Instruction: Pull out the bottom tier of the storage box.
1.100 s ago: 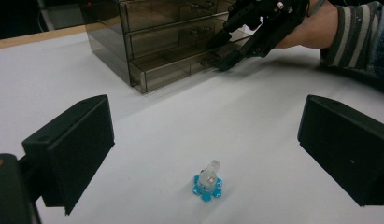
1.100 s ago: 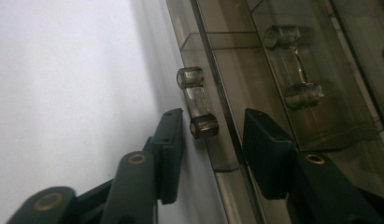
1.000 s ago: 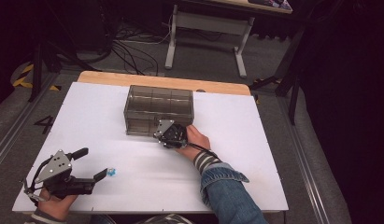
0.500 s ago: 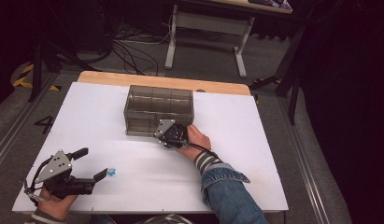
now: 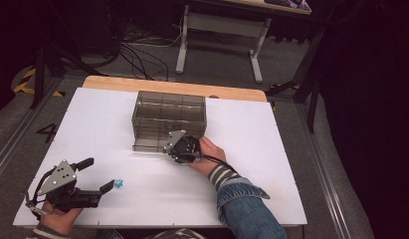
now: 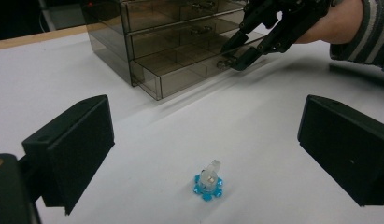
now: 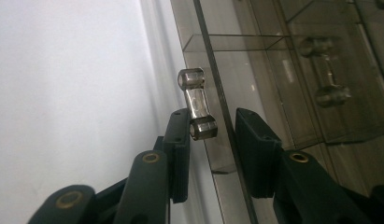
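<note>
At the lower left of the high view, the left gripper (image 5: 95,175) rests on the white bench (image 5: 252,129) with its jaws released and spread wide, and a small blue-and-clear ring (image 6: 208,183) lies on the bench just in front of them. Farther in, near the frame's middle, the right gripper (image 5: 168,148) reaches the smoky drawer cabinet (image 5: 167,114), whose bottom drawer (image 6: 194,70) stands partly pulled out. Its jaws bracket the drawer's clear bar handle (image 7: 196,109), one either side, a gap visible, not clenched.
</note>
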`<state>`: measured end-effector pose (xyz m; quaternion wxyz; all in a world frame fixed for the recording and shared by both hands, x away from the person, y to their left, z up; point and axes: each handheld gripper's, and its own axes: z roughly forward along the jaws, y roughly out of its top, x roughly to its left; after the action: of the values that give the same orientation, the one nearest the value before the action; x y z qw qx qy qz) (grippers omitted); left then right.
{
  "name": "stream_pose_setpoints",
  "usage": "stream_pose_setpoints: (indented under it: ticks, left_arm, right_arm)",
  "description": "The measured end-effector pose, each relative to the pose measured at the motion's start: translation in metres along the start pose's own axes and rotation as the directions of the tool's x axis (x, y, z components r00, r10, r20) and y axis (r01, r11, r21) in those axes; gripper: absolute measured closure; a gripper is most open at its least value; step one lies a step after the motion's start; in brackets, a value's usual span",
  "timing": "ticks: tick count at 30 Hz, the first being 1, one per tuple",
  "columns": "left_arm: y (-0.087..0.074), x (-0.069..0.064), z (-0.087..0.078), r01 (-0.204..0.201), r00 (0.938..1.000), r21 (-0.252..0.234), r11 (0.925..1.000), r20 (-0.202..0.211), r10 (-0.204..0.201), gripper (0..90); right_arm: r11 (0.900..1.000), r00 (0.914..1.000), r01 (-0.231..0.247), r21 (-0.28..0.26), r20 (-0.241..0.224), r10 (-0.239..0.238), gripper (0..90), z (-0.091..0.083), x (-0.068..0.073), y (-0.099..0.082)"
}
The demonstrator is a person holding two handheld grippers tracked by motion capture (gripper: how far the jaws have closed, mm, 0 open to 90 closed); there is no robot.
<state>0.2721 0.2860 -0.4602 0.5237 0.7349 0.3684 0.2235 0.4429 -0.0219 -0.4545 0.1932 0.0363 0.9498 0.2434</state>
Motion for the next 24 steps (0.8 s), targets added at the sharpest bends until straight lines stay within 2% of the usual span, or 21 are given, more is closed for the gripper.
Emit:
stream_pose_setpoints:
  ticks: [12, 24]
  left_arm:
    - [0.000, 0.000, 0.000, 0.000, 1.0000, 0.000, 1.0000, -0.001, 0.000, 4.3]
    - [0.000, 0.001, 0.000, 0.006, 1.0000, -0.002, 1.0000, 0.000, -0.006, 4.3]
  right_arm:
    - [0.9999, 0.9986, 0.009, 0.013, -0.053, -0.008, 68.4, -0.008, 0.011, 0.001]
    - [0.9994, 0.9966, 0.011, 0.033, -0.082, -0.009, 69.8, -0.011, 0.020, 0.003]
